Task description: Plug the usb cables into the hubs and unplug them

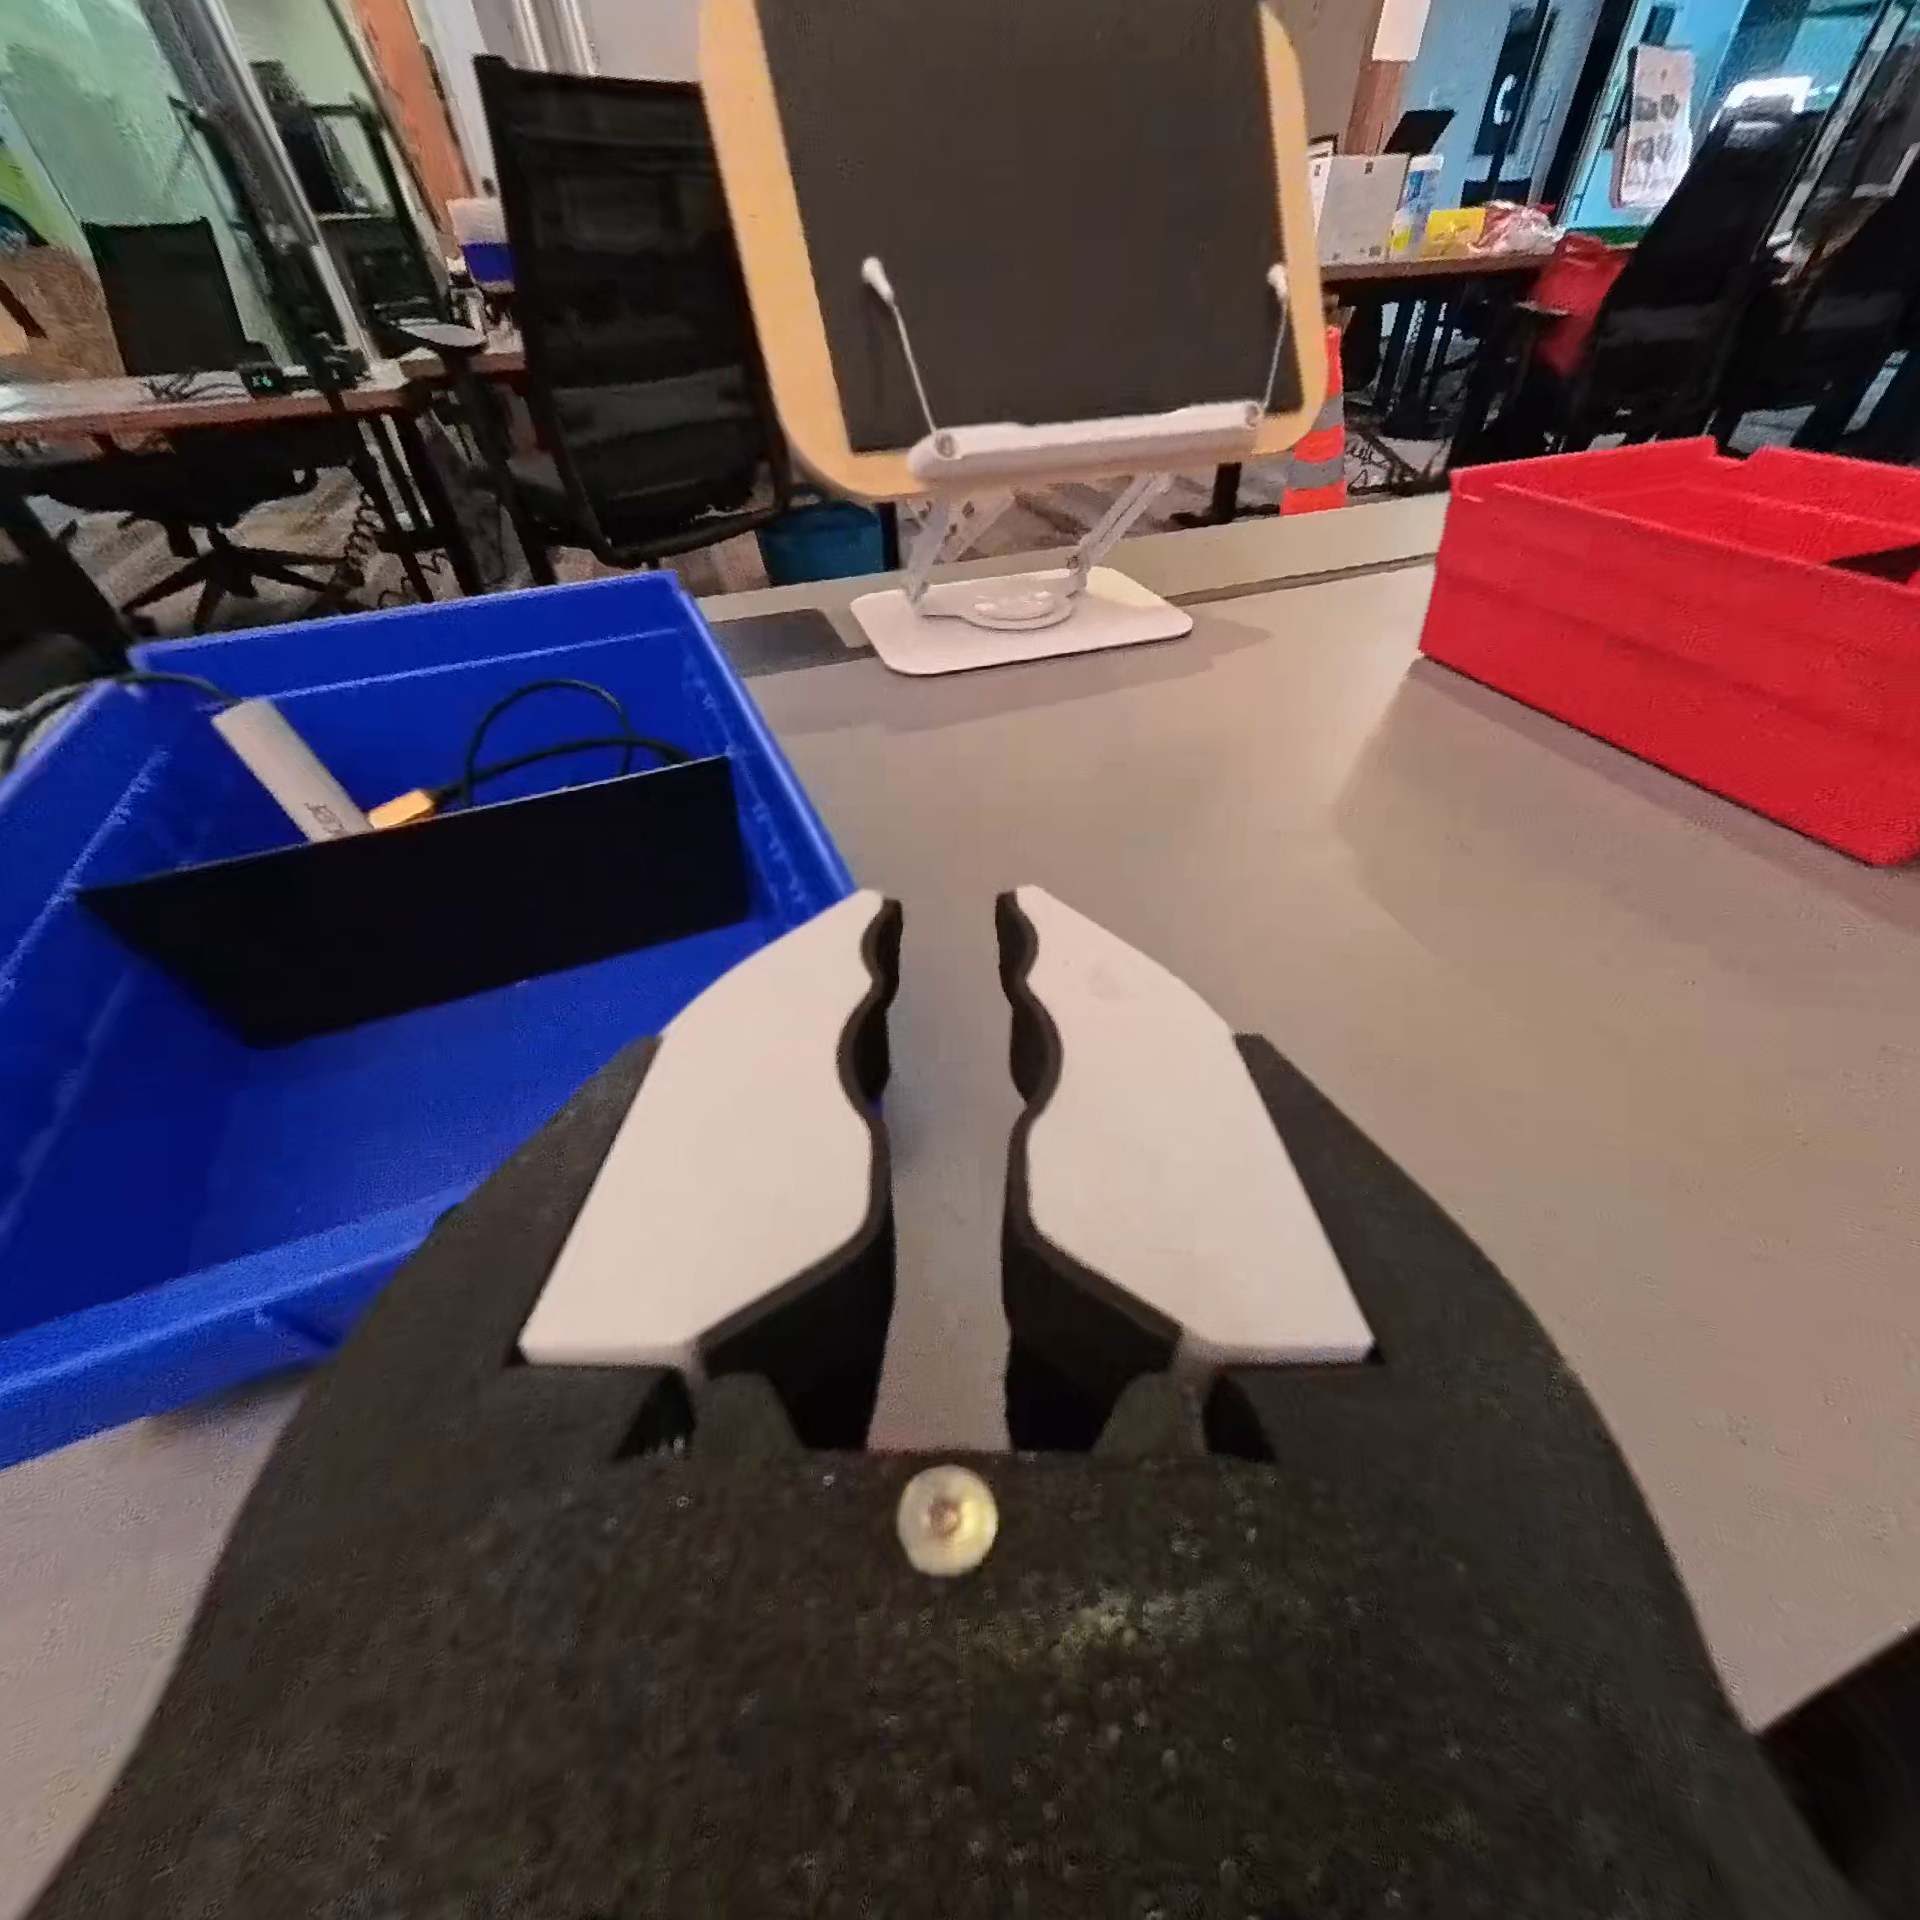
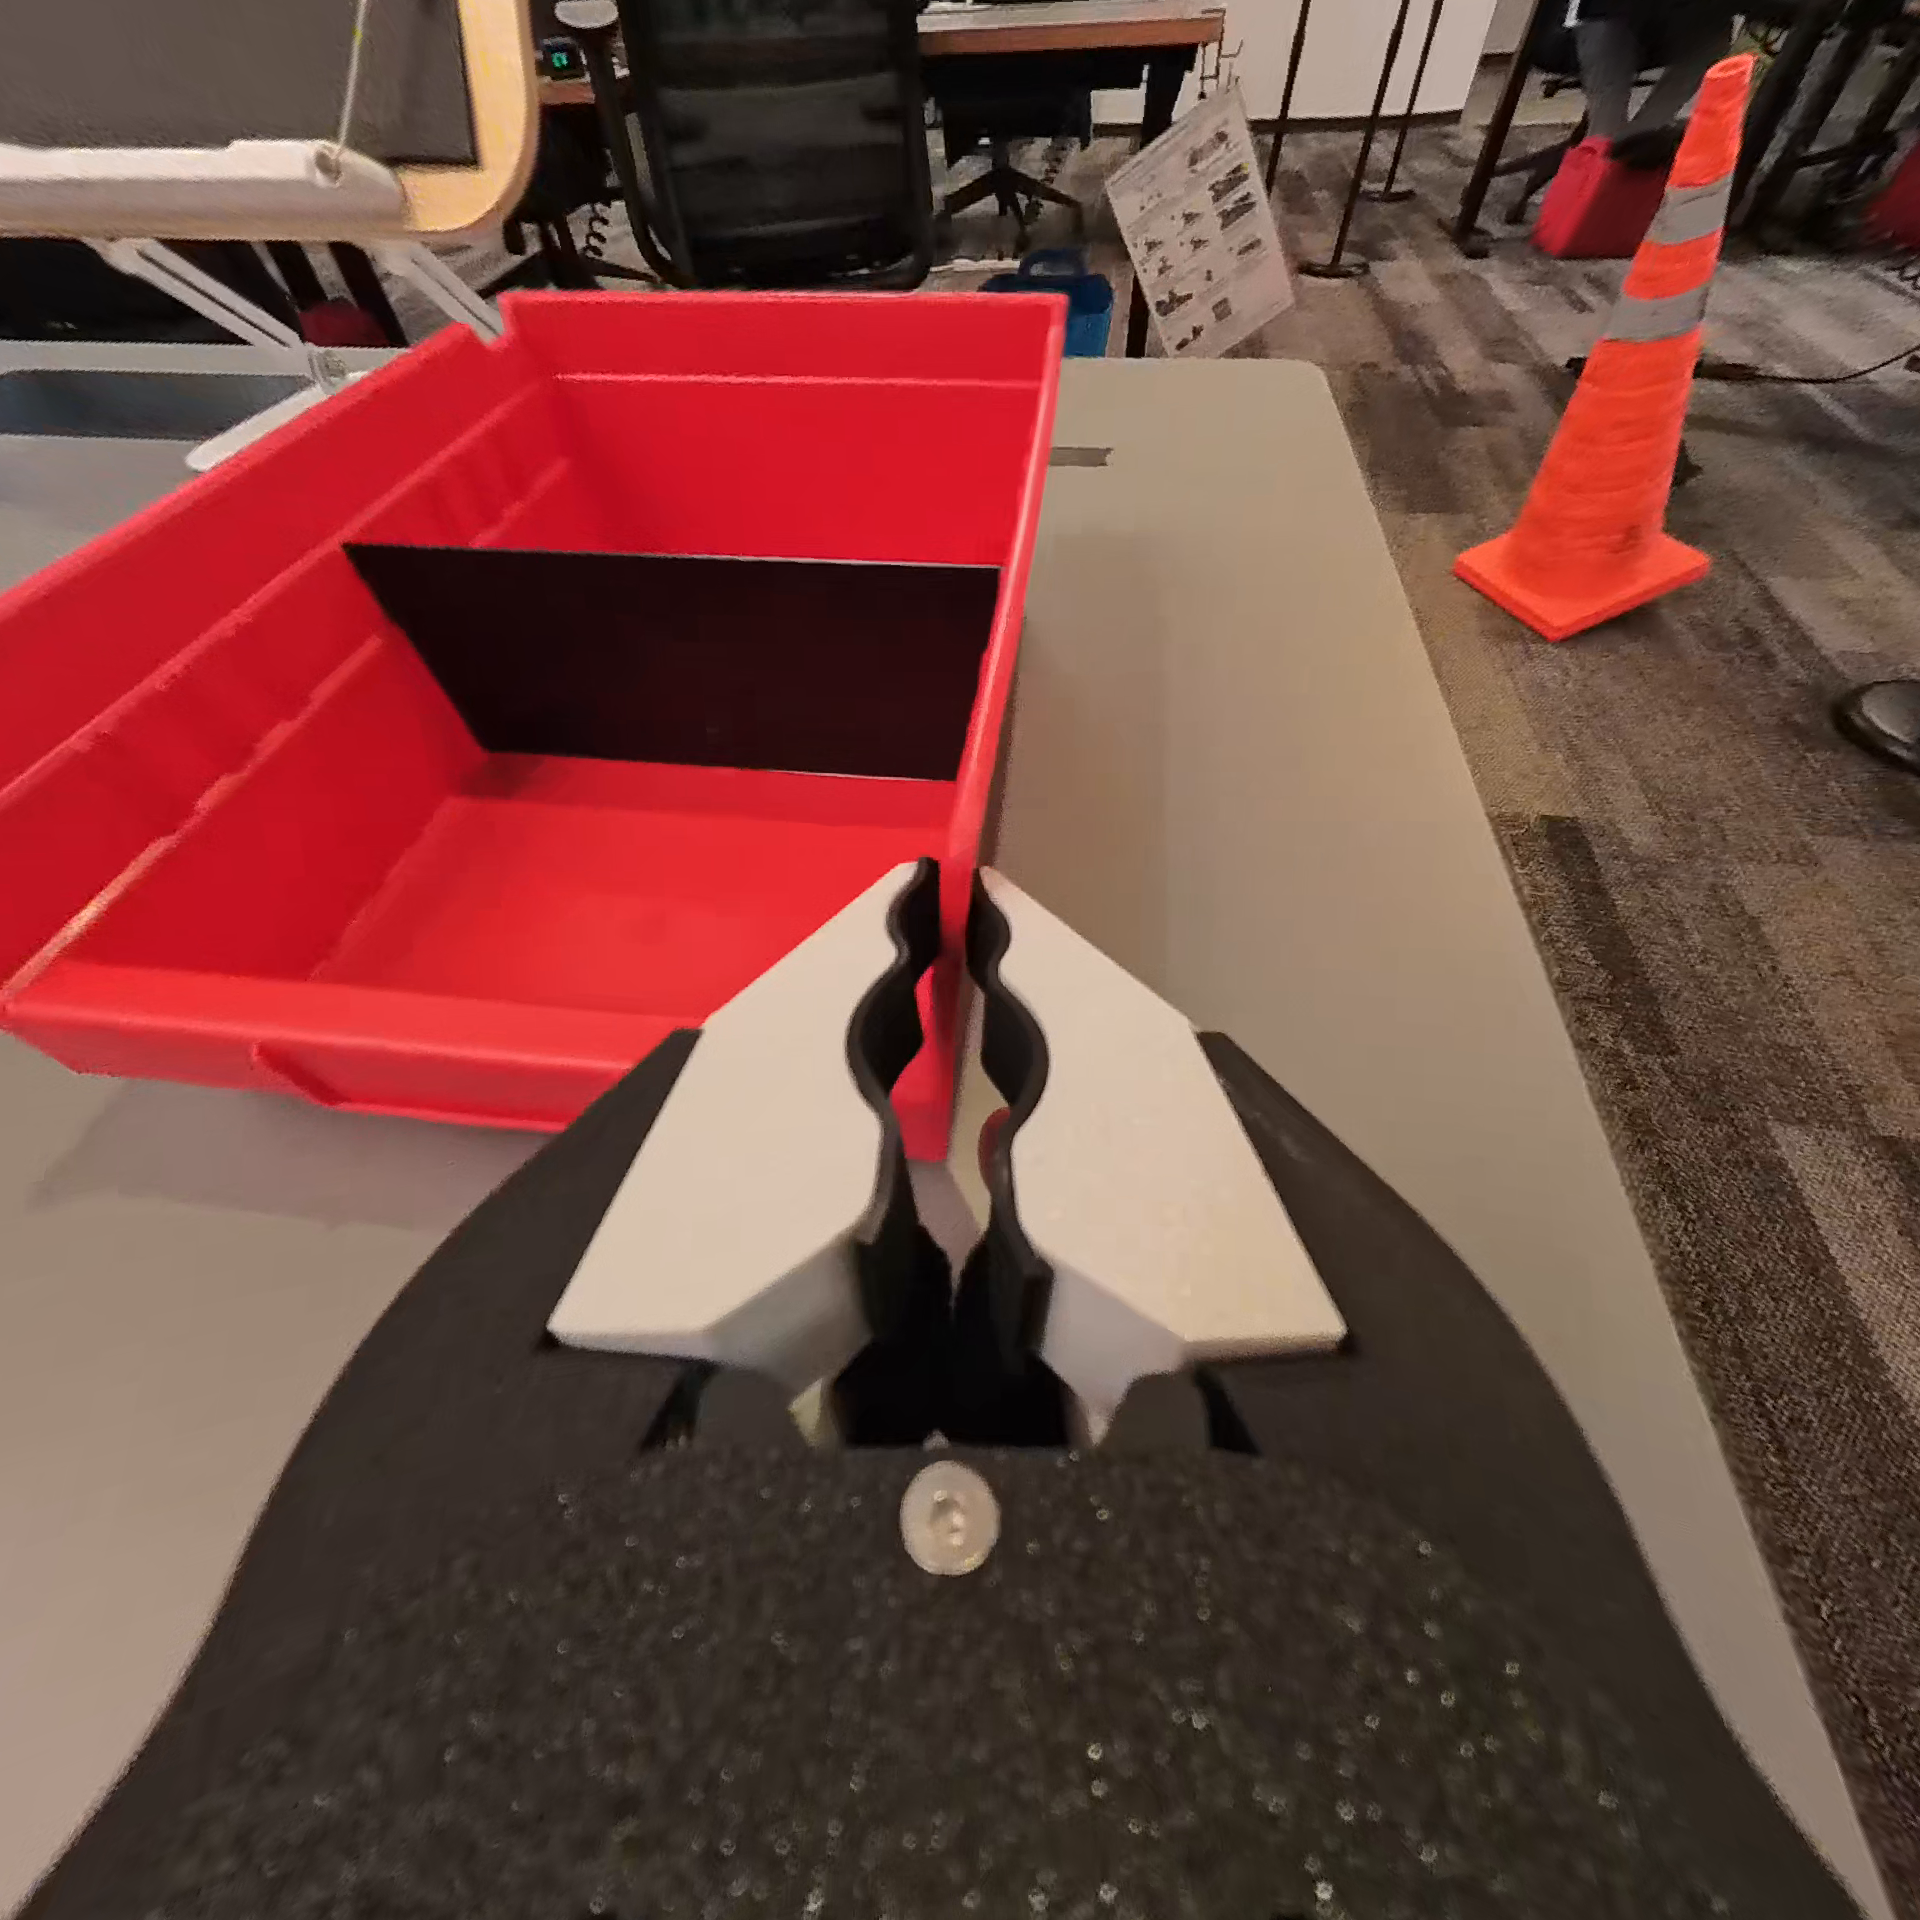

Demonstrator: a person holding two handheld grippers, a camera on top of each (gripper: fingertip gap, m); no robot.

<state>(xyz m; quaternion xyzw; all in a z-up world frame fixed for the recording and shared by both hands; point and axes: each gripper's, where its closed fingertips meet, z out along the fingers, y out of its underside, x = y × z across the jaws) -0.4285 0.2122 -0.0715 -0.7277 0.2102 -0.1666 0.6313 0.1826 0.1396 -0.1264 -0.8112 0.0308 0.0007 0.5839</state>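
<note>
A white usb hub (image 1: 286,764) leans in the far compartment of a blue bin (image 1: 125,1195), behind a black divider (image 1: 436,914). A black cable (image 1: 540,717) with an orange-gold plug (image 1: 405,808) lies beside the hub; I cannot tell whether it is plugged in. My left gripper (image 1: 948,909) is open and empty, over the grey table (image 1: 1247,935) just right of the blue bin. My right gripper (image 2: 956,878) is almost closed with only a thin slit and nothing in it, at the near right corner of a red bin (image 2: 260,727). The red bin's near compartment is bare.
A board on a white folding stand (image 1: 1018,623) stands at the table's back middle. The red bin (image 1: 1662,644) has a black divider (image 2: 707,665). The table's right edge (image 2: 1455,831) runs close to the red bin. An orange cone (image 2: 1631,416) stands on the carpet beyond. Left tips to right tips: about 60 centimeters. Between my left fingertips and the white usb hub (image 1: 286,764) there is roughly 30 centimeters.
</note>
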